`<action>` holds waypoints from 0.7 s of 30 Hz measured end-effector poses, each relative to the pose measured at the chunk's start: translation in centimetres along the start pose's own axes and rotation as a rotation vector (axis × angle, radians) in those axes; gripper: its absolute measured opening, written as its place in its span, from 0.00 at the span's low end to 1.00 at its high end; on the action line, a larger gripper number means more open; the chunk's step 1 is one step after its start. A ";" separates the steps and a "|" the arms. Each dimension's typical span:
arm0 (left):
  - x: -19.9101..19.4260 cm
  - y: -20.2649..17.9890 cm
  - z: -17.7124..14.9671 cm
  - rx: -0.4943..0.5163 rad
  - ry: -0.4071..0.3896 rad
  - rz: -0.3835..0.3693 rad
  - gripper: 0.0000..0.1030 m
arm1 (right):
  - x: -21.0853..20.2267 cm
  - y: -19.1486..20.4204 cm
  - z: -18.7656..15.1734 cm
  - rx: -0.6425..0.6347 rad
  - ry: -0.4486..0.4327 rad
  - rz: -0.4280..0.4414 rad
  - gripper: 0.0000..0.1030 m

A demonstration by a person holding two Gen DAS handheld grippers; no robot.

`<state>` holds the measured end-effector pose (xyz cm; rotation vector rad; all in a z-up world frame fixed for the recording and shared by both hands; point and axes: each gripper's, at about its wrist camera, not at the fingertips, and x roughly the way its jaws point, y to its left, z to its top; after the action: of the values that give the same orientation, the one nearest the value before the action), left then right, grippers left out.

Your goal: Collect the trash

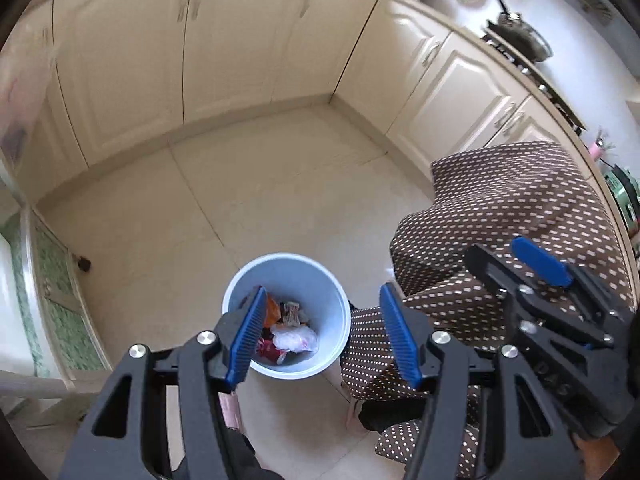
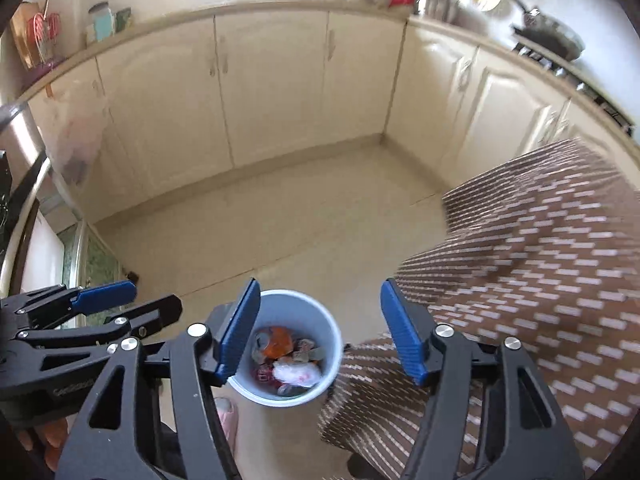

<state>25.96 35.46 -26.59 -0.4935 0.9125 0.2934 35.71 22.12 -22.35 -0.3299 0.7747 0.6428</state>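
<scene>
left wrist view: the left tongs are seen spread apart with nothing between the blue pads; only floor and bin show through the gap. the pale blue bin stands on the tiled floor directly below, just beside a brown dotted skirt. the trash lies inside it: an orange wrapper, a crumpled white plastic bag, dark and red scraps. the tongs appear to be held over the bin so that whatever is let go falls straight in. the right tongs are seen at the right edge, in front of the skirt; from this angle its opening cannot be judged well. the worktop at the top, with a pan on the hob, is blurred and cut by the lens rim.

right wrist view: the right tongs are shown open and empty, the bin framed between the pads, the trash resting at its bottom. the left tongs are seen low at the left, parted, nothing gripped. part of the bin's near rim is hidden behind the left-hand pad. the skirt is smeared by motion blur, so its pattern reads as dashes. what looks like a bare foot shows below the bin, half covered by the tongs' frame. whether more trash remains elsewhere on the floor cannot be told; none is visible here.
</scene>
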 end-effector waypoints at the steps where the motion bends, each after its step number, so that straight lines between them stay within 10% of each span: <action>1: -1.0 -0.6 -0.2 0.013 -0.013 -0.001 0.57 | -1.2 -0.3 -0.1 0.003 -0.014 -0.007 0.61; 21: -22.6 -15.9 -10.1 0.278 -0.298 -0.066 0.73 | -28.7 -7.3 -9.5 0.142 -0.302 -0.144 0.82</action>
<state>12.91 15.83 -8.97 -0.2143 0.6321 0.1704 19.81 0.02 -7.38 -0.1513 0.4990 0.4849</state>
